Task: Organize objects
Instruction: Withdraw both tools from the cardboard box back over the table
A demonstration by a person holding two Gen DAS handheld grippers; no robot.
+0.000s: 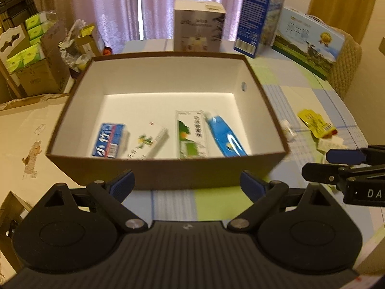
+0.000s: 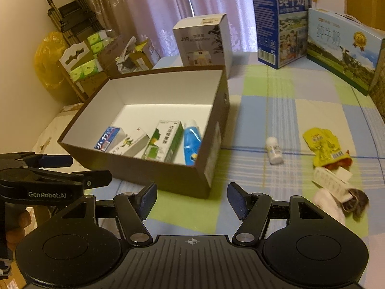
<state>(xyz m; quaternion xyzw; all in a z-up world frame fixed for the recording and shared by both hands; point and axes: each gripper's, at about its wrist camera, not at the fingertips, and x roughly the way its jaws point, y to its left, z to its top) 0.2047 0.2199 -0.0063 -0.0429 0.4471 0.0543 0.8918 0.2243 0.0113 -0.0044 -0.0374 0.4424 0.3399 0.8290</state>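
A brown box [image 1: 166,169] with a white inside stands open on the checked tablecloth; it also shows in the right wrist view [image 2: 154,173]. In it lie a blue-and-white carton [image 1: 109,139], a white-green carton [image 1: 146,144], a green carton [image 1: 191,133] and a blue tube [image 1: 226,137]. On the cloth to its right lie a small white bottle [image 2: 274,150], a yellow packet [image 2: 323,148], a white carton [image 2: 330,179] and a white-and-brown cloth item [image 2: 341,201]. My left gripper [image 1: 187,184] is open and empty just before the box's near wall. My right gripper [image 2: 191,198] is open and empty by the box's near right corner.
At the back of the table stand a grey-white carton [image 2: 204,39], a blue milk carton [image 2: 280,24] and a light-blue milk case [image 2: 344,48]. Cardboard boxes with green tissue packs [image 2: 83,68] stand beyond the table's left edge. A wicker chair back [image 1: 346,65] is at the right.
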